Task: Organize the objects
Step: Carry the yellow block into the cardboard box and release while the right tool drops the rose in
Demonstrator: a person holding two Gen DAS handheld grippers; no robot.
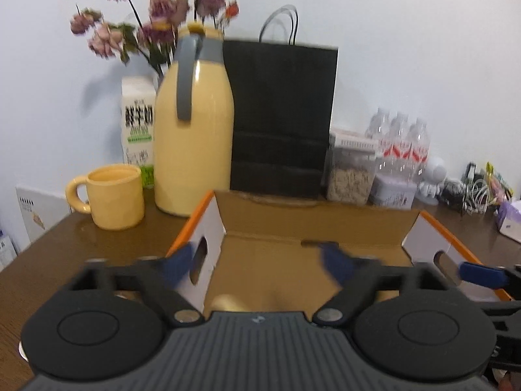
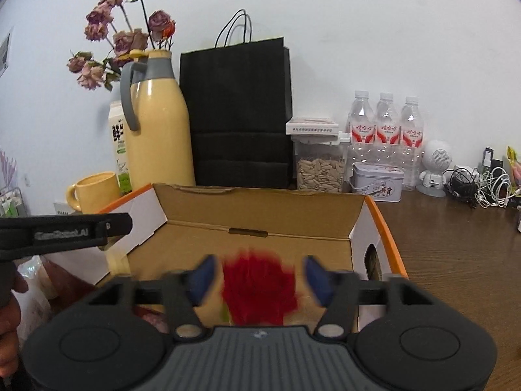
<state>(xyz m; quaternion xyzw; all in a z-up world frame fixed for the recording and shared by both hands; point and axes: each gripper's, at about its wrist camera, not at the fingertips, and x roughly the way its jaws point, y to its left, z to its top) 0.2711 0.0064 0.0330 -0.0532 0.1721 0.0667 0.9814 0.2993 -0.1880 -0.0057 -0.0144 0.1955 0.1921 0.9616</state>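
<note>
Right wrist view looks into an open cardboard box (image 2: 260, 215) with white and orange outer walls, standing on a brown wooden surface (image 2: 456, 244). Behind the box, against the wall, stand a black paper bag (image 2: 236, 114), a yellow thermos (image 2: 159, 130) with a grey handle, a milk carton (image 2: 118, 143) and dried flowers (image 2: 123, 36). A yellow mug (image 2: 94, 190) sits just beside the box's far left corner. To the right of the bag are a clear jar of seeds (image 2: 320, 169), a small tin (image 2: 377, 181), three water bottles (image 2: 386, 130), a white figurine (image 2: 434, 167) and a tangle of cables (image 2: 482, 185). Nothing stands between the grippers and the inside of the box.

A blurred red flower (image 2: 259, 288) lies inside the box, between the fingers of the right gripper (image 2: 259, 280). Those blue-tipped fingers are spread wide and stand clear of the flower on both sides, gripping nothing. This gripper points forward and slightly downward over the box's near edge.

The left gripper (image 1: 260, 260) hangs over the left half of the box, its left finger (image 1: 177, 264) near the white side wall and its slot. Its fingers are also spread wide with nothing between them. It appears at the left edge of the right wrist view as a dark bar above the box's left wall.
</note>
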